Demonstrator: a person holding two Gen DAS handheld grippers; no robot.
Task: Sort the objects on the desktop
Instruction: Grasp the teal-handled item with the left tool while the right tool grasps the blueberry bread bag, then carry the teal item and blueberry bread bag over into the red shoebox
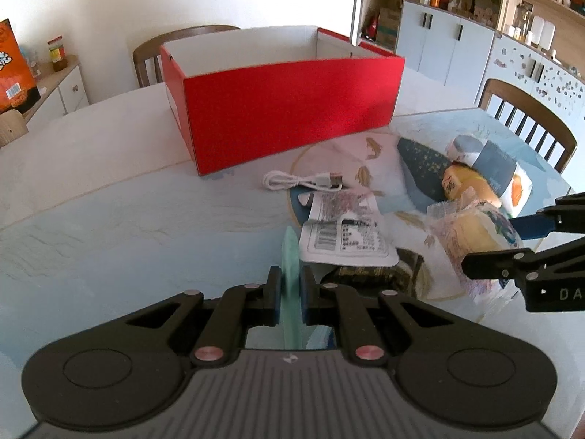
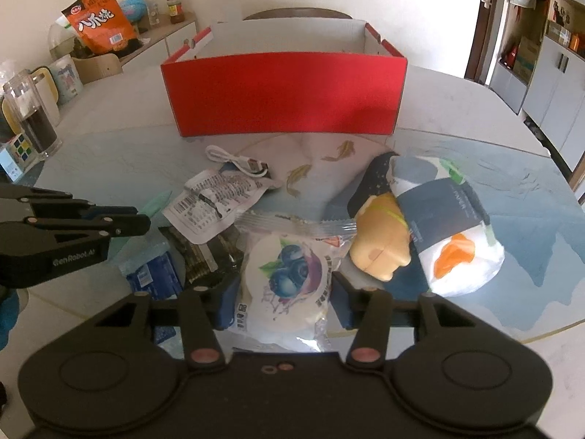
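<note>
Blueberry bun packet [image 2: 283, 278], six o'clock: light, soft, crinkly; clamped at mid-sides by right gripper [image 2: 281, 301]. Left gripper [image 1: 291, 292] shut on thin green strip [image 1: 290, 256].

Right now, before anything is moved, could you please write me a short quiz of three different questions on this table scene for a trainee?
1. True or false: the left hand-held gripper is shut on a thin green item.
2. What lies between the fingers of the right hand-held gripper? A) white cable B) blueberry packet C) yellow toy
3. Fill in: the white cable lies on the table in front of the ___ box.

Key:
1. True.
2. B, the blueberry packet.
3. Red; the red box stands open behind the cable.
</note>
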